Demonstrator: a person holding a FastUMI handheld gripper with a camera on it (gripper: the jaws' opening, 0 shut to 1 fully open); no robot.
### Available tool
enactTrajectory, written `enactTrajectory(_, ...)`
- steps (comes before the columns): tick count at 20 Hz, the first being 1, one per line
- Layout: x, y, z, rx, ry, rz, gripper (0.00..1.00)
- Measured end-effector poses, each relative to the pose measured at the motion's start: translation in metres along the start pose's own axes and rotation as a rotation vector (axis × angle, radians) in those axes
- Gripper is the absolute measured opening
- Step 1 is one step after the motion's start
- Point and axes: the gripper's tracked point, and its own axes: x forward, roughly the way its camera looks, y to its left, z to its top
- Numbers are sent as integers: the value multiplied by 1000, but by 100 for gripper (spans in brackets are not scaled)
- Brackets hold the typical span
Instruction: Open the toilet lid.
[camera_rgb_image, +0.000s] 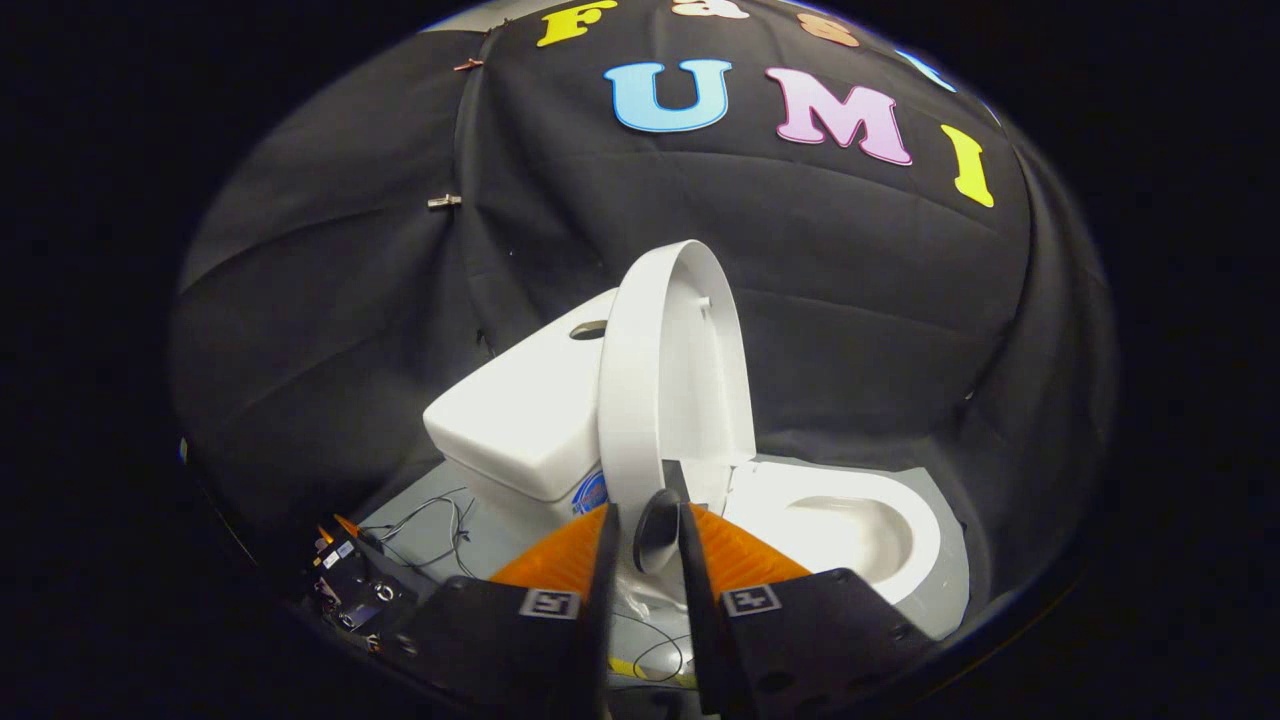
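The white toilet lid (672, 370) stands raised, almost upright, leaning back toward the tank (520, 410). Its free edge comes down between my fingers. A dark round knob (655, 530) on that edge sits in the narrow gap between them. My gripper (648, 515) is shut on the lid's edge at this knob. To the right of the fingers the white seat (900, 520) and the bowl (850, 525) lie uncovered. An oval flush button (588, 329) shows on top of the tank.
The toilet stands on a grey floor plate (415, 515). Thin black wires (435, 530) trail over it left of the tank, toward a small dark device (352, 580) by my left finger. Black cloth wall (350, 300) closes in behind and on both sides.
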Motion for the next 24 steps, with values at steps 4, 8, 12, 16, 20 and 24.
enactTrajectory(4,-2,1,6,-10,-8,-3,97)
enactTrajectory(8,-8,4,6,-31,-13,-6,99)
enactTrajectory(12,-18,2,18,-1,-39,2,99)
enactTrajectory(16,-41,-1,41,7,-102,15,99)
enactTrajectory(20,-76,-10,75,34,-189,32,99)
enactTrajectory(24,-115,-28,102,25,-280,10,99)
